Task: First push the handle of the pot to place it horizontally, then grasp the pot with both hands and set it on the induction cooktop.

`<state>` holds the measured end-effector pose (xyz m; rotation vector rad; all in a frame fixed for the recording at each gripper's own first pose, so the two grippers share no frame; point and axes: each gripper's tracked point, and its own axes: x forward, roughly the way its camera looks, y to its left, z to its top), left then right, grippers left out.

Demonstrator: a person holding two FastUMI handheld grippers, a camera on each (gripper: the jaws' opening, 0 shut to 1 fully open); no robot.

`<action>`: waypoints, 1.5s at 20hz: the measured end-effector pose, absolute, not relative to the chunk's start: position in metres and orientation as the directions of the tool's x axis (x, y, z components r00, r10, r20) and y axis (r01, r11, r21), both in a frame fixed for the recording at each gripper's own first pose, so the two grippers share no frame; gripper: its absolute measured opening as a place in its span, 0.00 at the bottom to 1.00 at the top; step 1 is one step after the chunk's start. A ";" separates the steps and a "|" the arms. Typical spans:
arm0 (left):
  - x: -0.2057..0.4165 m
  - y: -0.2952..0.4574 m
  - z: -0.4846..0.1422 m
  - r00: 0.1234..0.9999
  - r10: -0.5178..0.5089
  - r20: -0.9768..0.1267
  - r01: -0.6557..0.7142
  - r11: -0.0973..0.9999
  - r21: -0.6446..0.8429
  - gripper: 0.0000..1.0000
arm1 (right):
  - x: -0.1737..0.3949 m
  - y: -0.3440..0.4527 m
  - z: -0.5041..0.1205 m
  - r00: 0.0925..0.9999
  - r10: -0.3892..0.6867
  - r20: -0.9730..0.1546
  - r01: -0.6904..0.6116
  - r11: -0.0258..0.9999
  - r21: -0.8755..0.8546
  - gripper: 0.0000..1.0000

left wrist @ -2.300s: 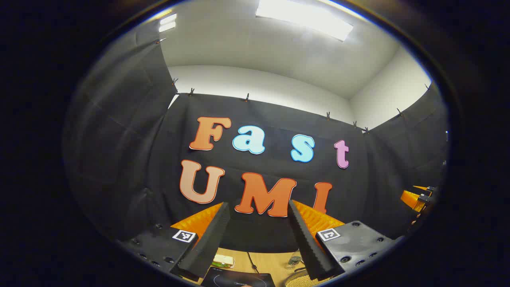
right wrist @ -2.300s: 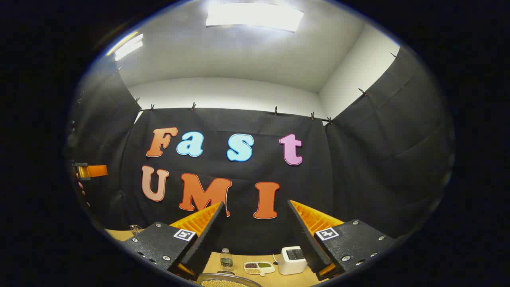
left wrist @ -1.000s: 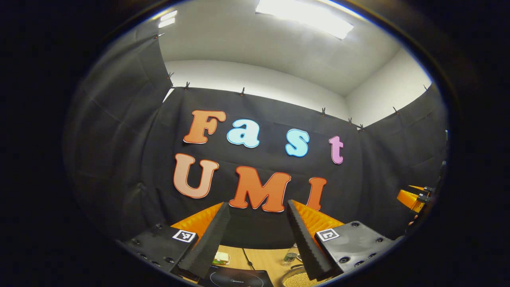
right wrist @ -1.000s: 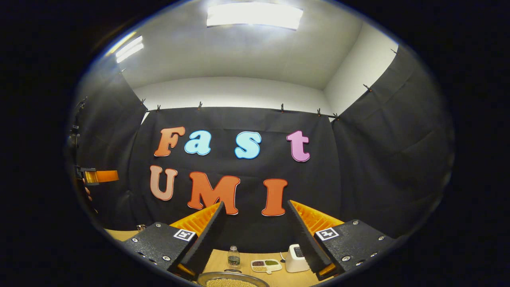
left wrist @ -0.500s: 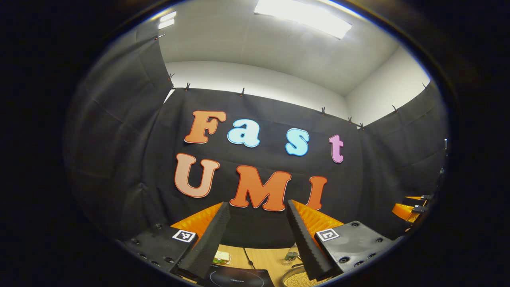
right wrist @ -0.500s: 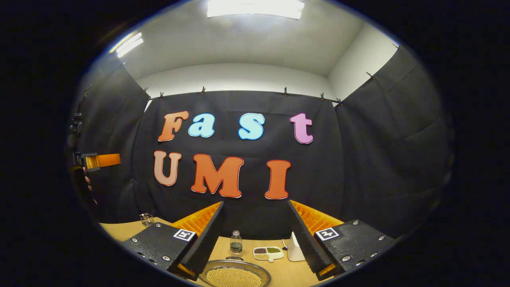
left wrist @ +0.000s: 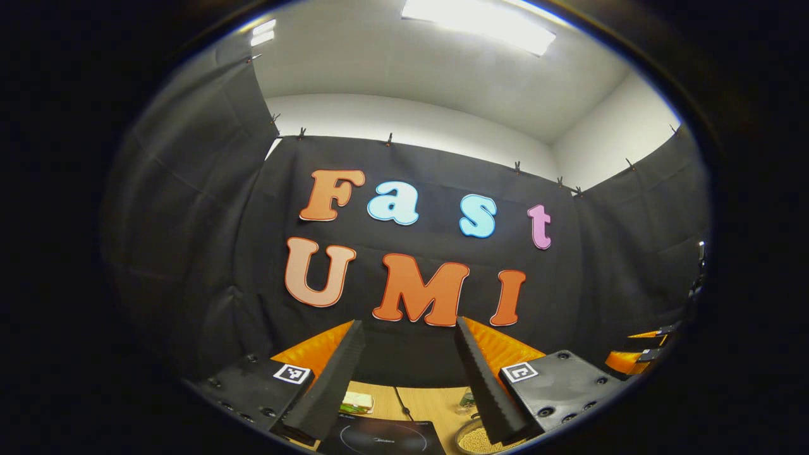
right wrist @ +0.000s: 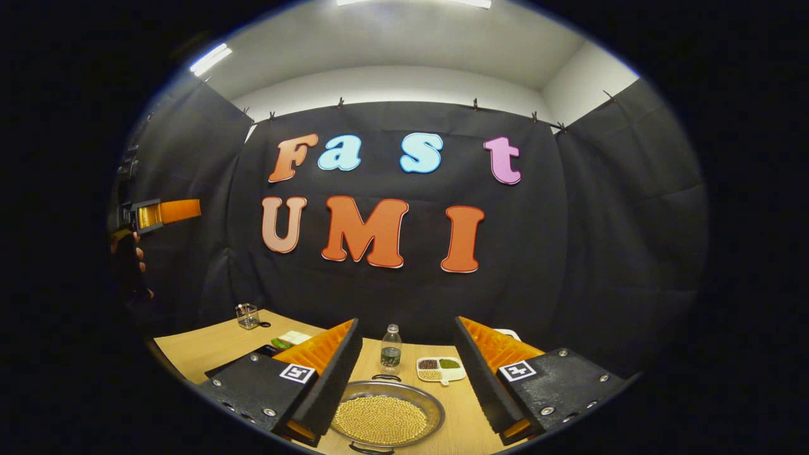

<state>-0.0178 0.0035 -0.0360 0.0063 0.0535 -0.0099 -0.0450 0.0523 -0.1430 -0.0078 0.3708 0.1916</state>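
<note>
Steel pot (right wrist: 387, 418) mid-table, table (right wrist: 196, 346) edge distant | both hand-held grippers apart, empty

We see black cloth (right wrist: 607, 227) hanging on the walls all around us, held up by little clips (right wrist: 475, 103). Above it the wall (left wrist: 404, 120) and ceiling (left wrist: 392, 57) are white. Long bright lights (left wrist: 478, 18) shine from the ceiling. Down low is a light wooden tabletop (right wrist: 202, 347).
</note>
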 end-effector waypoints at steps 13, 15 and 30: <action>-0.014 0.037 -0.054 0.995 0.065 -0.076 -0.062 0.997 0.044 0.96 | -0.076 0.106 -0.260 0.677 0.346 -0.650 -0.311 0.934 0.174 0.48; -0.012 0.044 -0.061 0.992 0.092 -0.084 -0.086 0.994 0.068 0.95 | -0.086 0.112 -0.284 0.626 0.353 -0.695 -0.325 0.929 0.179 0.41; 0.001 0.063 -0.099 0.976 0.117 -0.181 -0.110 0.993 0.050 0.96 | -0.191 0.151 -0.382 0.105 0.544 -0.832 -0.282 0.819 0.500 0.00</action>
